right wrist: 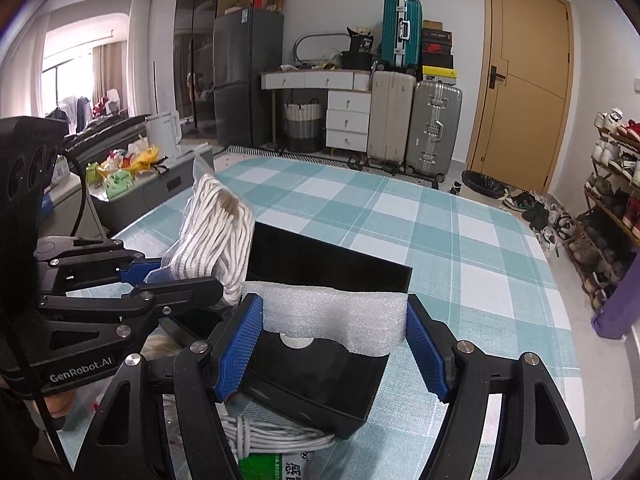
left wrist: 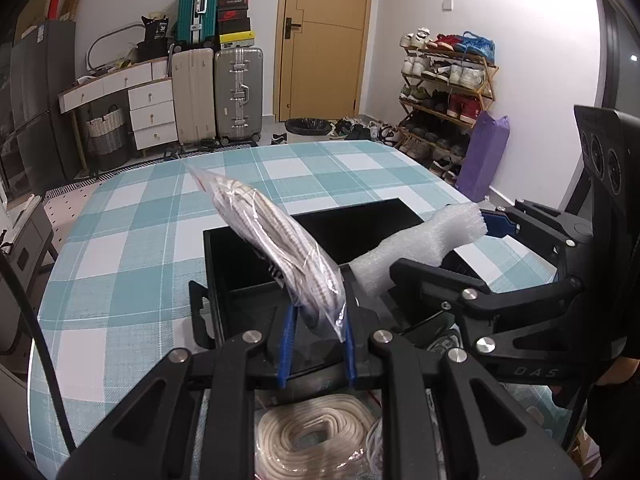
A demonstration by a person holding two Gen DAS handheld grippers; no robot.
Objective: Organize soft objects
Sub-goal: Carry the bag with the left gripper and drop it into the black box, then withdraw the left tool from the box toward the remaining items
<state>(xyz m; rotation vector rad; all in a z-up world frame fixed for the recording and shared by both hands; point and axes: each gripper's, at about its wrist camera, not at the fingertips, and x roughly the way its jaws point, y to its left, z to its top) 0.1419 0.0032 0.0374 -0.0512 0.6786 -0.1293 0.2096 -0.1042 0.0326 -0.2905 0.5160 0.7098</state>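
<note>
My left gripper (left wrist: 316, 344) is shut on a clear bag of striped cloth (left wrist: 276, 240) and holds it up over the open black box (left wrist: 360, 220). My right gripper (right wrist: 334, 328) is shut on a white foam sheet (right wrist: 332, 314) and holds it over the same box (right wrist: 320, 376). In the left wrist view the foam (left wrist: 420, 248) shows to the right, held by the right gripper (left wrist: 496, 226). In the right wrist view the bagged cloth (right wrist: 216, 220) shows to the left, held by the left gripper (right wrist: 148, 272).
The box stands on a table with a teal checked cloth (left wrist: 140, 240). A coil of cream rope (left wrist: 316, 444) and a bundle of white cable (right wrist: 272, 436) lie at the near edge below the grippers. Suitcases (left wrist: 236, 92) and a shoe rack (left wrist: 444, 88) stand beyond the table.
</note>
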